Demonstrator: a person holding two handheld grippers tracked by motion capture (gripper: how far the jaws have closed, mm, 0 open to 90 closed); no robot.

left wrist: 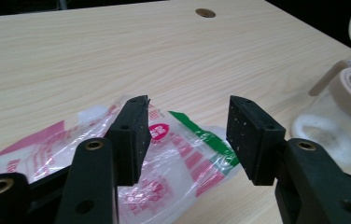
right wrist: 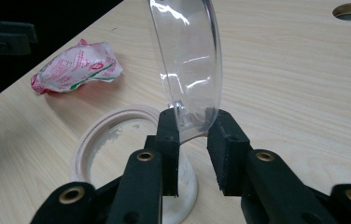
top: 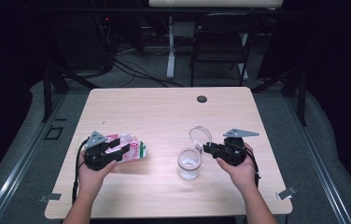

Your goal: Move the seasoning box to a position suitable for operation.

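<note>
Black jaws of the right gripper [right wrist: 192, 140] are seen straddling the lower edge of the clear, round, hinged plastic lid [right wrist: 187, 60] of the transparent jar with the cream-coloured rim [right wrist: 117, 135]. The lid stands upright between the pads; the left pad appears to touch it, while a narrow gap is visible at the right pad, so a firm pinch cannot be confirmed. In the high view, the jar [top: 189, 164] is found near the table's front, just beside the right gripper [top: 207, 148], with white residue inside.

Over on the other side, the left gripper [left wrist: 187, 135] is held with its jaws spread, nothing pressed between them. The crumpled clear plastic packet with red and green print [left wrist: 183, 158] lies flat on the pale wooden table [top: 164, 107], directly under and slightly ahead of the open jaws; in the high view the packet [top: 131, 149] is partly covered by the left gripper [top: 117, 150].

For the step in hand, likely steadying the lid back while the packet is picked up, the lid should be kept tilted well clear of the jar mouth. The left jaws would best be lowered over a raised fold of the packet, not the flat film, so that slipping is avoided.
</note>
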